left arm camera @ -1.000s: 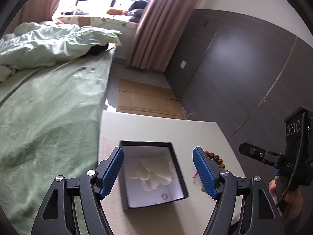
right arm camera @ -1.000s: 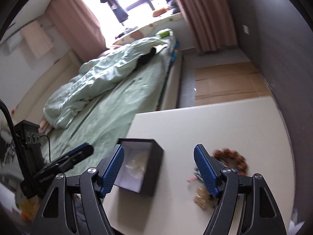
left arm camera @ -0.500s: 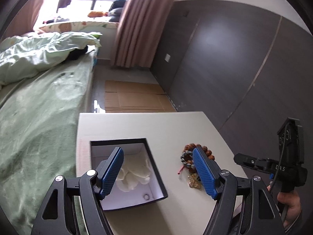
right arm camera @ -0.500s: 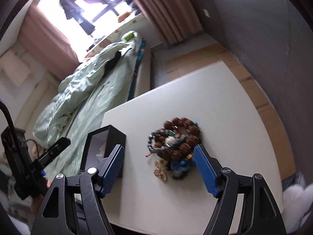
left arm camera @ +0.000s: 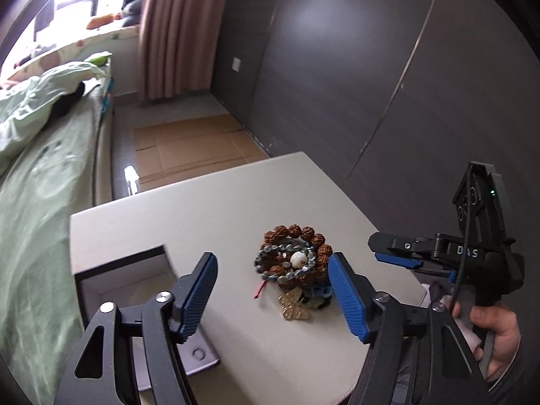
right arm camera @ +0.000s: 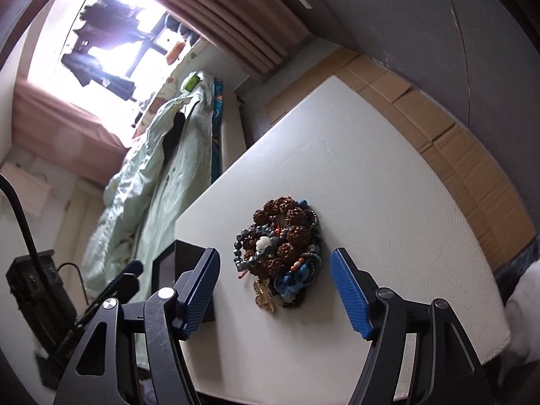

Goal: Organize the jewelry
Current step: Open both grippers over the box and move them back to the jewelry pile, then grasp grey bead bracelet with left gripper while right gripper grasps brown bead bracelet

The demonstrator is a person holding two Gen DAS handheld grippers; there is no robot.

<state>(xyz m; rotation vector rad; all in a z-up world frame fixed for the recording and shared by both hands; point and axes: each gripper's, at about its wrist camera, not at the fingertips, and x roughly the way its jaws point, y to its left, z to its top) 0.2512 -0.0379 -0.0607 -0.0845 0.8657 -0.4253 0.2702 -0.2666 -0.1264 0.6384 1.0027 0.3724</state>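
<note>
Jewelry (left arm camera: 293, 266) lies heaped mid-worktop (left arm camera: 216, 209), an open box (left arm camera: 135, 290) at its left edge, while both hand-held grippers, left (left arm camera: 271, 290) and right (right arm camera: 275, 290), hover empty, jaws apart but just narrowing.

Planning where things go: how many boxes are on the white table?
1. The open black box sits at the table's bed-side edge, beside the jewelry pile. A small ring lies inside; part of its interior is hidden.
</note>
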